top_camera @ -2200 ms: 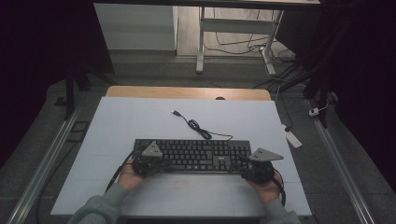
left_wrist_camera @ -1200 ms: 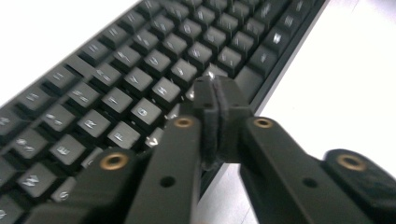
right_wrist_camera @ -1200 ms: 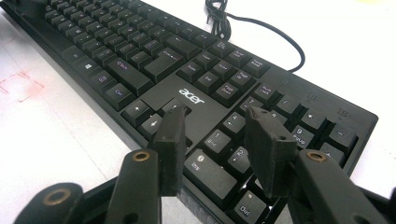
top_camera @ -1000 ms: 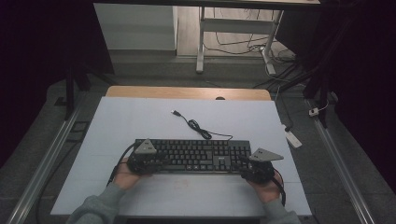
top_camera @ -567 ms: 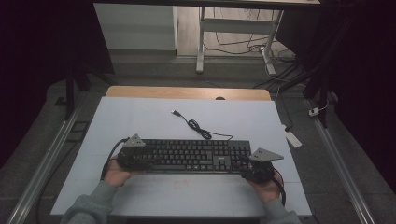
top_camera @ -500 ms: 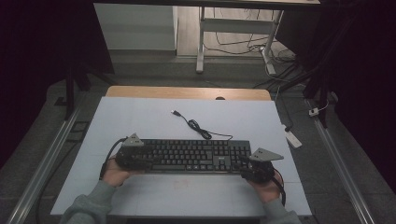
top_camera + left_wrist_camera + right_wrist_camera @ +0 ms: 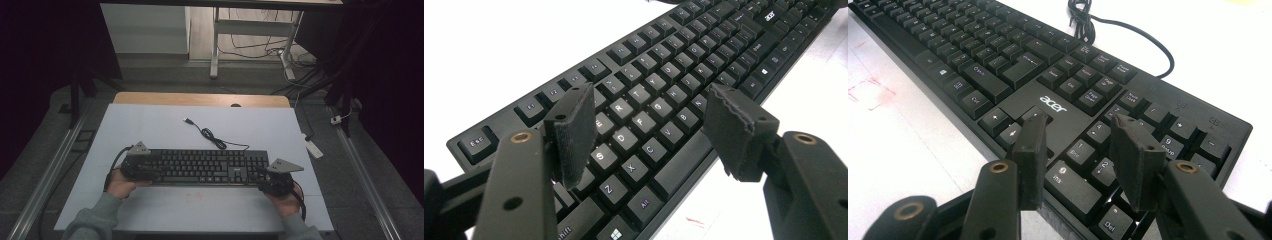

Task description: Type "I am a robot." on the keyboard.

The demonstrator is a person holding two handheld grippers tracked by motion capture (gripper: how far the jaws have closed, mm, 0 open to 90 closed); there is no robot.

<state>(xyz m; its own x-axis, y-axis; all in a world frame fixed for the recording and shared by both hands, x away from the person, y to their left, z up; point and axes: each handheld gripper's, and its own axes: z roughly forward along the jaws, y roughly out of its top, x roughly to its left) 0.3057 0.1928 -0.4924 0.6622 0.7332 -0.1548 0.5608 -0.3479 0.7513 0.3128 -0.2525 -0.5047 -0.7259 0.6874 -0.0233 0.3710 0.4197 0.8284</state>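
The left gripper [image 7: 145, 167] is held at the left end of the black keyboard [image 7: 207, 166], and its jaws have just been opening. In the left gripper view the two pads [image 7: 574, 132] are seen standing wide apart above the letter keys, with nothing pressed between them; whether the lower parts of the jaws touch the keyboard cannot be told. The hand [image 7: 120, 183] that carries this gripper is seen just off the keyboard's front left corner, with a grey-green sleeve [image 7: 92, 222] behind it.

The right gripper [image 7: 270, 182] is held at the front right corner of the keyboard. In the right gripper view [image 7: 1080, 160] its jaws are seen partly apart over the front edge, between the arrow keys and the number pad. Whether the keyboard's edge is clamped between them cannot be told, since the contact is hidden below the jaws.

The keyboard lies flat on the pale sheet of the table [image 7: 165, 130], with its long side along the front edge of that sheet. A black cable [image 7: 212, 137] is seen running from the keyboard's back edge toward the far side of the table, partly coiled near the keyboard, with its plug lying free beyond the coil.
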